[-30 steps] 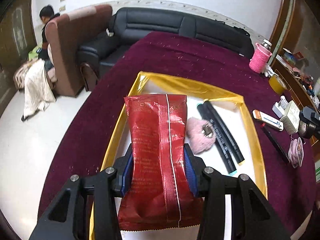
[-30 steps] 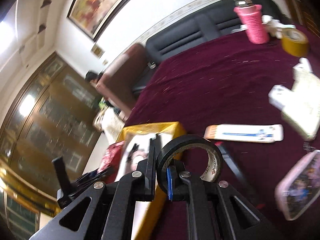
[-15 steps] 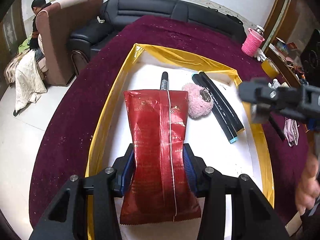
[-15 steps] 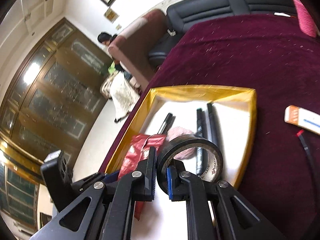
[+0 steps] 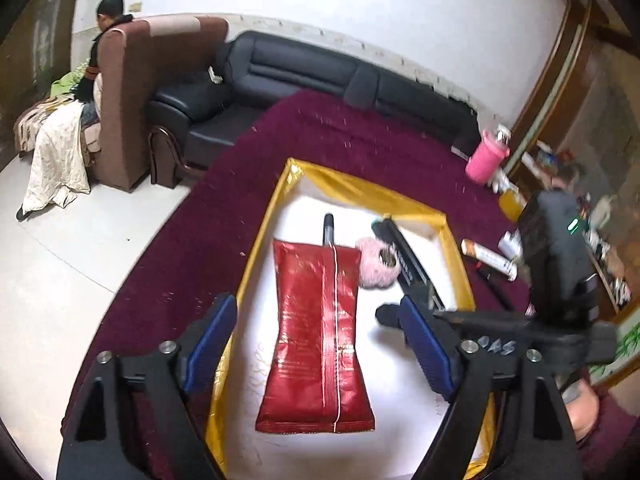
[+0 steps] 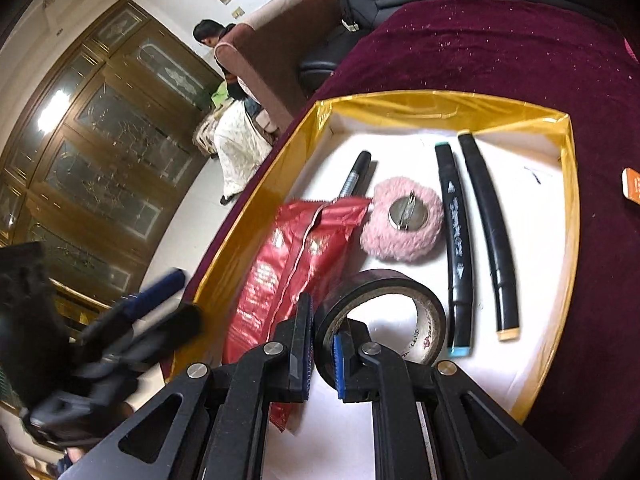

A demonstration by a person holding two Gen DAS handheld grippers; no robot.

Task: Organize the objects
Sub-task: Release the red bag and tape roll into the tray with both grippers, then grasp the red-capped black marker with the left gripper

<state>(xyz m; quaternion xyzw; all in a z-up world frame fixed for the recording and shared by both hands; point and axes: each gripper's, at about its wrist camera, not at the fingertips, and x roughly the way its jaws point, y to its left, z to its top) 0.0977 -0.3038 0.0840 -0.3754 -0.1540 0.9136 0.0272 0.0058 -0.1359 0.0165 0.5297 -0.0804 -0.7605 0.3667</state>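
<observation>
Standing wide apart, the left gripper [image 5: 318, 338] jaws have just been opening; the red foil snack packet [image 5: 318, 336] lies flat between them on the white floor of the tray, and the blue pads [image 5: 210, 338] are clear of it on both sides

Right gripper [image 6: 323, 350]: jaws clamped on the wall of a black tape roll [image 6: 382, 312], one pad outside the ring, one inside. Roll is upright, low over the near part of the tray; cannot tell whether it touches the floor

Tray: gold-rimmed tray [image 6: 448, 108] on the maroon tablecloth [image 6: 500, 48]. Inside, left to right in the right wrist view:
- red packet, its far end overlapping a black pen [image 6: 356, 172]
- pink fluffy pom-pom [image 6: 402, 220] with a round metal disc on top, just beside the packet's far corner
- two black markers [image 6: 456, 240] side by side, one teal-capped, one tan-capped, near the right wall

Outside the tray, left wrist view: a white and orange box [image 5: 490, 258] on the cloth just past the right rim, a pink cup [image 5: 486, 160] farther off. Background: black sofa [image 5: 320, 76], brown armchair [image 5: 128, 92] with a seated person
</observation>
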